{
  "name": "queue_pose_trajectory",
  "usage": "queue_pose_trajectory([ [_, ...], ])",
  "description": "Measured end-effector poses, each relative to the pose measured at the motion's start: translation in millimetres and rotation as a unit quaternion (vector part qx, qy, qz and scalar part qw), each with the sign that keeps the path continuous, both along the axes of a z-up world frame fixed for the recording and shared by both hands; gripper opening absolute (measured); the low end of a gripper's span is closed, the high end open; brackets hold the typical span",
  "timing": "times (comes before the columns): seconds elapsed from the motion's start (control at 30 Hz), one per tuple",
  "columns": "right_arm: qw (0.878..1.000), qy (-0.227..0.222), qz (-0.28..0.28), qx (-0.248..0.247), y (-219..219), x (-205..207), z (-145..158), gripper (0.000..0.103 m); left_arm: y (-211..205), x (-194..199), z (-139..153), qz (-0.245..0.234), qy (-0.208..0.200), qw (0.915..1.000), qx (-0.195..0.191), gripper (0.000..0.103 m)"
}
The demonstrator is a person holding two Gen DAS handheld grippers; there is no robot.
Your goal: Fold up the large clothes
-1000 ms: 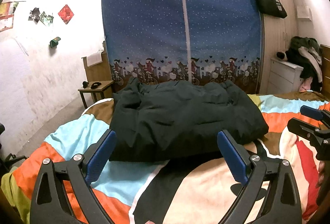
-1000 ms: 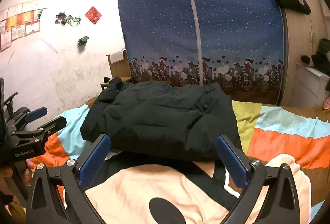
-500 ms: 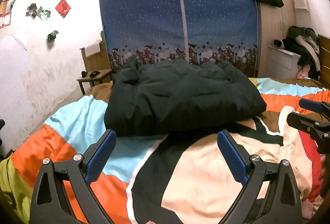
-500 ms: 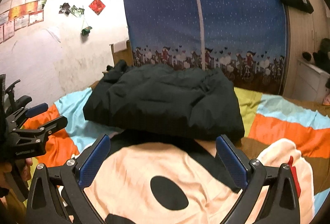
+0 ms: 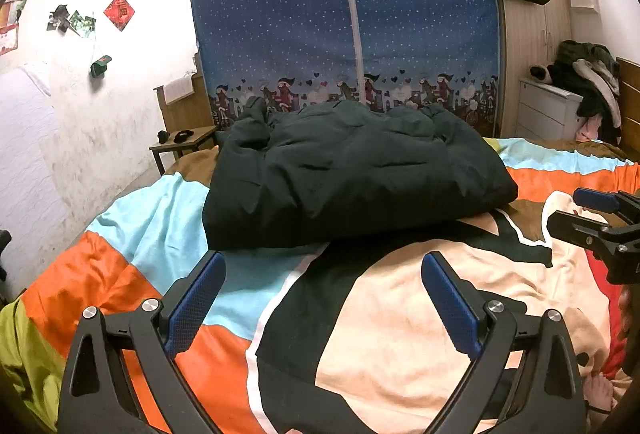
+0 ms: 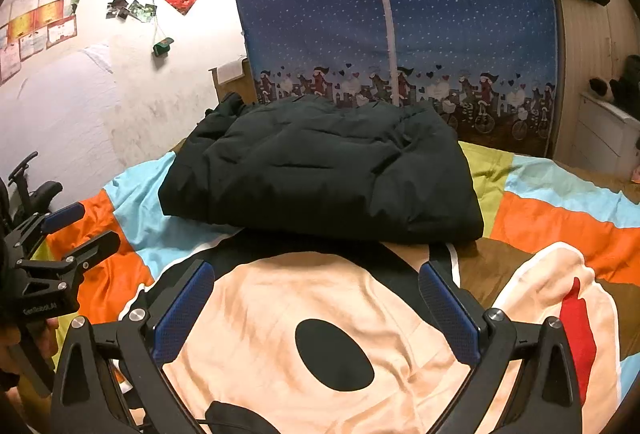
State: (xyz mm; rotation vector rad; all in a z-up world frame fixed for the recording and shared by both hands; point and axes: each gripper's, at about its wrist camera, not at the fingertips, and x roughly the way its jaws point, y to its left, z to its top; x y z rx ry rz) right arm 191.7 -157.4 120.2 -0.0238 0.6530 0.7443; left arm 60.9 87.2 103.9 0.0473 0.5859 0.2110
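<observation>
- Both grippers, left gripper (image 5: 320, 298) and right gripper (image 6: 316, 298), have drawn back toward the near bedspread (image 5: 400, 334), jaws spread, holding nothing.
- Farther off, the dark jacket (image 6: 320, 174) lies folded mid-bed; keep clear so it stays bundled.

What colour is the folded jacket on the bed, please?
Very dark green, almost black; the folded jacket shows best in the right wrist view.

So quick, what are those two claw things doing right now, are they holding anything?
Left gripper: open, holding nothing, short of the dark jacket.
Right gripper: open, holding nothing, over the bedspread.
</observation>
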Motion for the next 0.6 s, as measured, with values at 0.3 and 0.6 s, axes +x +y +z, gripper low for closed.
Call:
queue_pose_trajectory([
  [0.3,1.000,0.000,0.001,0.001,-0.1,0.3,0.0,0.103,-0.7,0.5,-0.1,0.000,0.001,1.0000,-0.001,0.096],
  [0.6,1.000,0.001,0.000,0.001,-0.1,0.4,0.3,0.103,-2.1,0.6,0.1,0.001,0.000,1.0000,0.001,0.096],
])
